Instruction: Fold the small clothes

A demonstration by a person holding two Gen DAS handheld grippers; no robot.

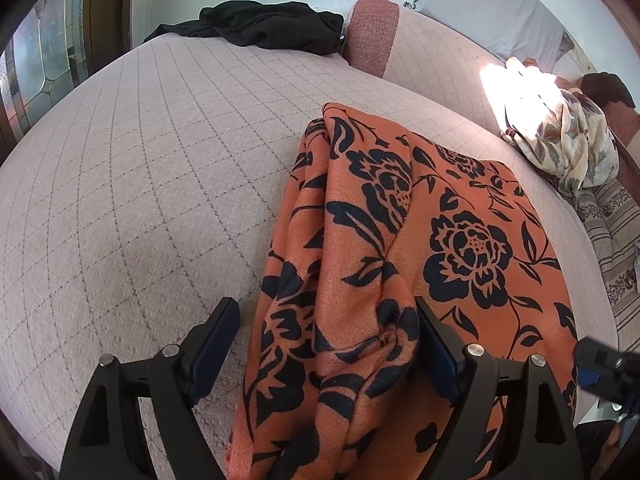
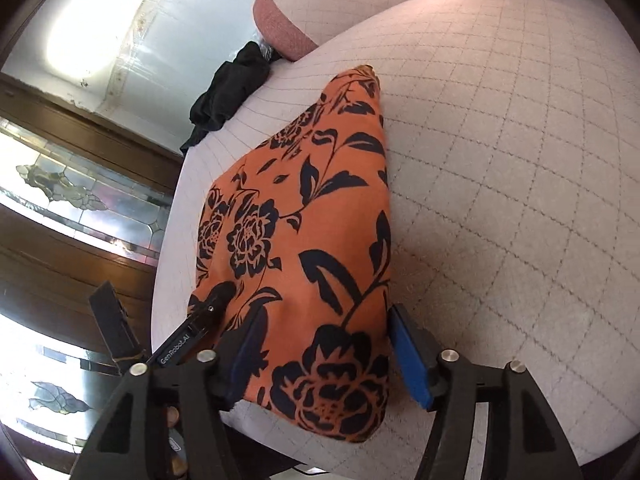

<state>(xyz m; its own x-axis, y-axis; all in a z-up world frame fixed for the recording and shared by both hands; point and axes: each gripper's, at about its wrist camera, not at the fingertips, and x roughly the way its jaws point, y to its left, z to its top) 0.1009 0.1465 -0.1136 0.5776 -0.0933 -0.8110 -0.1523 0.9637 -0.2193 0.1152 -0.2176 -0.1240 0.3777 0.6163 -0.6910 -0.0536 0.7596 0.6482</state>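
An orange cloth with dark blue flowers (image 1: 400, 240) (image 2: 320, 220) lies folded into a long strip on a pale quilted bed (image 1: 140, 200) (image 2: 500, 160). My left gripper (image 1: 326, 340) stands open over the bunched near end. Its right finger rests against the fabric, and its left finger is on the bare quilt beside it. My right gripper (image 2: 328, 352) is open astride the other near corner, with the cloth lying loose between its blue pads (image 2: 410, 356). Each gripper shows in the other's view: the right gripper (image 1: 608, 368) and the left gripper (image 2: 200, 320).
A crumpled black garment (image 1: 264, 28) (image 2: 228, 88) lies at the bed's far edge beside a reddish cushion (image 1: 372, 36) (image 2: 280, 28). A cream flowered cloth (image 1: 572, 140) is heaped at the right. A wooden door with leaded glass (image 2: 80, 200) stands past the bed's left edge.
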